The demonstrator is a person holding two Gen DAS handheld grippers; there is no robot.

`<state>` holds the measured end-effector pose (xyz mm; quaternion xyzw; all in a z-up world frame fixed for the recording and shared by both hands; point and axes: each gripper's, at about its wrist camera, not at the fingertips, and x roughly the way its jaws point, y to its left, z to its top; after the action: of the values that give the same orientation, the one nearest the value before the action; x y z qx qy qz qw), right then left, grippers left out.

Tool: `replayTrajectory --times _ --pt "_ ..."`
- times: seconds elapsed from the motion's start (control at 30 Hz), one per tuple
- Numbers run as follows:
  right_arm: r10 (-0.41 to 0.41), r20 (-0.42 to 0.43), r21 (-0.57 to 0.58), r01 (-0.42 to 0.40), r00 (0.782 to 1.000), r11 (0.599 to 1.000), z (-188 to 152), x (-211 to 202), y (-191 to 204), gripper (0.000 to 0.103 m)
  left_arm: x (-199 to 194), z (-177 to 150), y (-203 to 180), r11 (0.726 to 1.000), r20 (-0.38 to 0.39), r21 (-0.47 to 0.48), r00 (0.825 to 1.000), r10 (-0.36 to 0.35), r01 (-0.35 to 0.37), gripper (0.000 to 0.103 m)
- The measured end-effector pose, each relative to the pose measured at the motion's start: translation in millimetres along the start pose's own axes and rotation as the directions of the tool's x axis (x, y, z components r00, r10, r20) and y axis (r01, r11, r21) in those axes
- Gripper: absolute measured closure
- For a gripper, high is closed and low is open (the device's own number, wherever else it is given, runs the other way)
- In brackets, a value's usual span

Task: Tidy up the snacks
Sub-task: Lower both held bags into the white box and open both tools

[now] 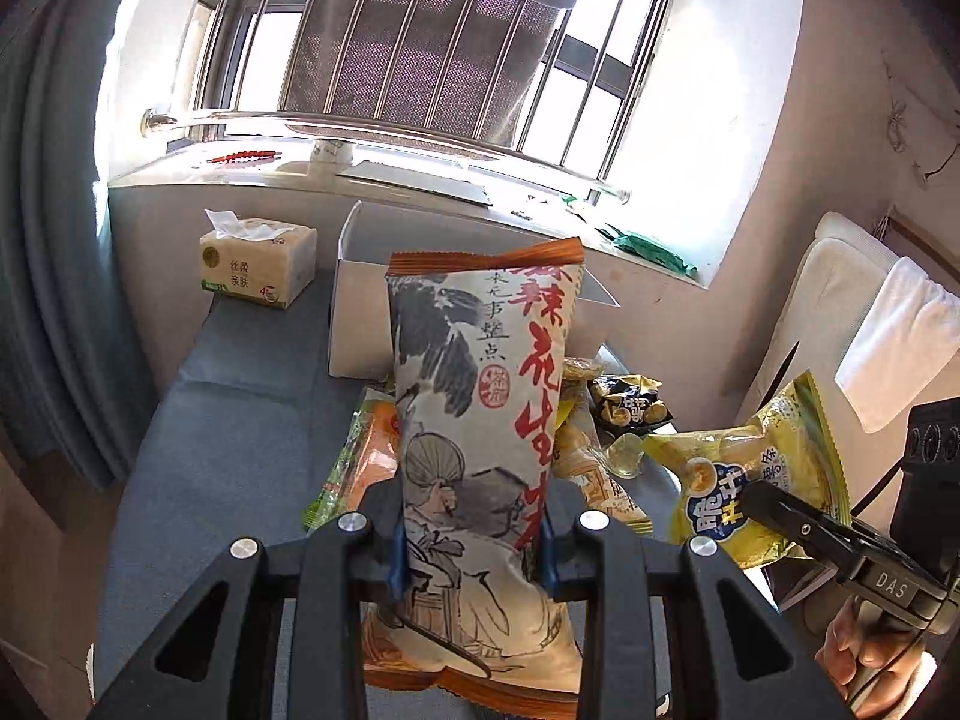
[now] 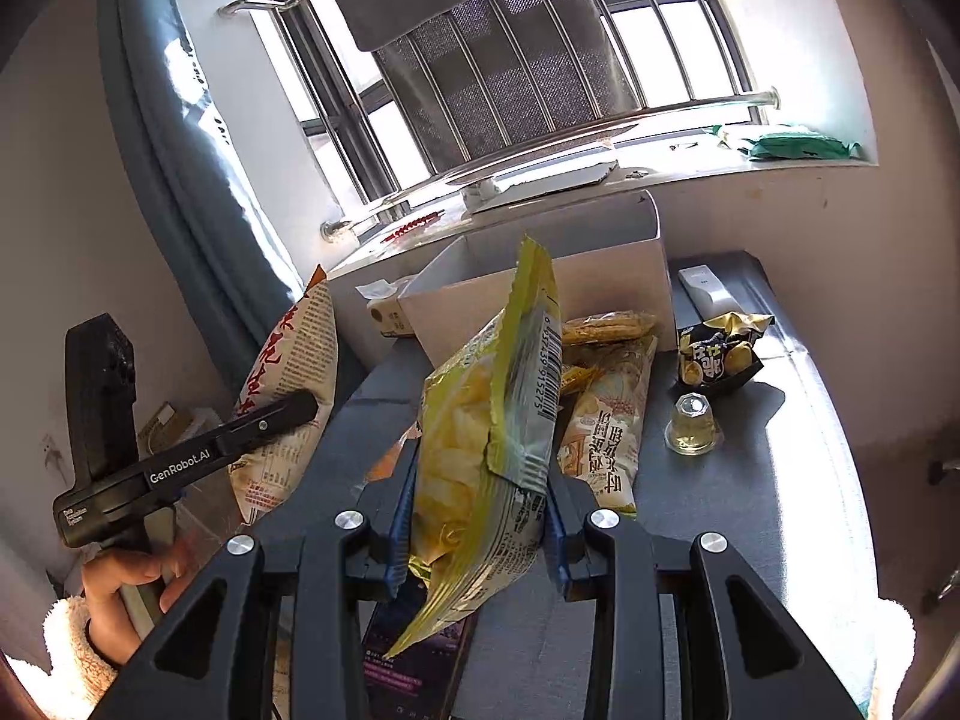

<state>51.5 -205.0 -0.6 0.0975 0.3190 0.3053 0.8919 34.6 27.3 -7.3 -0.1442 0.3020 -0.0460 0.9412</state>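
Grey fabric surface (image 1: pixel 240 408); left tongs (image 1: pixel 471 546) pinch a crinkly ink-printed bag (image 1: pixel 480 420), right tongs (image 2: pixel 480 534) a glossy yellow bag (image 2: pixel 486 420).

- The white bag with red characters (image 1: pixel 480 450) hides most of the white box (image 1: pixel 360 312) and part of the loose snack packets (image 1: pixel 360 450) behind it.
- The yellow chip bag (image 2: pixel 480 450) covers the phone's (image 2: pixel 414 672) upper end; its lower end is cut off by the edge.
- The box's inside cannot be seen.
- The small dark packet's (image 2: pixel 717 351) print is perhaps too small to read.
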Motion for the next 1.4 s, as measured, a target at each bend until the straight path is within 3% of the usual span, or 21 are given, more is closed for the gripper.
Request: replayTrajectory --times 0.23,0.37,0.53,0.6,0.77,0.9,1.17,1.27,1.3,1.33,1.4 --pt "-0.03 0.021 -0.048 0.031 0.999 0.998 31.1 17.3 -6.1 0.065 20.7 26.2 1.1 1.0 0.003 0.0 1.0 -0.018 0.018 0.069" --pt "-0.067 0.053 -0.105 0.073 0.996 0.992 78.3 37.4 -12.3 0.065 42.6 74.2 3.9 1.0 0.032 0.016 0.999 -0.023 0.023 0.069" --pt "-0.092 0.073 -0.094 0.099 0.993 0.991 156.0 80.1 -31.4 0.065 89.8 144.6 4.7 1.0 0.039 0.031 0.999 0.003 -0.004 0.069" --pt "-0.1 0.06 -0.093 0.105 0.993 0.99 184.0 103.2 -39.0 0.065 110.3 170.0 7.3 1.0 0.03 0.018 1.0 -0.002 0.001 0.069" --pt "-0.17 -0.003 -0.08 0.169 0.986 0.982 229.6 163.4 -60.5 0.065 171.1 215.8 10.1 0.997 -0.022 0.043 0.998 0.064 -0.063 0.069" --pt "-0.232 -0.047 -0.085 0.228 0.972 0.97 244.0 202.2 -77.8 0.065 214.0 227.1 15.5 0.994 -0.078 0.06 0.992 0.097 -0.092 0.068" --pt "-0.28 -0.159 -0.082 0.27 0.947 0.959 243.5 244.8 -105.2 0.064 265.1 209.0 32.7 0.99 -0.194 0.051 0.972 0.136 -0.129 0.064" --pt "-0.295 -0.175 -0.104 0.28 0.939 0.954 240.8 249.0 -107.2 0.062 269.8 204.5 33.3 0.988 -0.202 0.062 0.967 0.152 -0.142 0.05" --pt "-0.297 -0.175 -0.109 0.281 0.939 0.953 239.5 249.1 -106.7 0.059 269.4 204.2 32.4 0.987 -0.198 0.068 0.967 0.158 -0.147 0.036" --pt "-0.299 -0.176 -0.104 0.284 0.938 0.953 238.8 249.9 -107.2 0.054 268.4 205.2 31.1 0.984 -0.195 0.076 0.966 0.172 -0.16 0.014" --pt "-0.285 -0.18 -0.082 0.274 0.942 0.958 237.7 249.1 -107.9 0.019 260.7 206.5 27.7 0.982 -0.163 0.094 0.97 0.18 -0.166 0.0"
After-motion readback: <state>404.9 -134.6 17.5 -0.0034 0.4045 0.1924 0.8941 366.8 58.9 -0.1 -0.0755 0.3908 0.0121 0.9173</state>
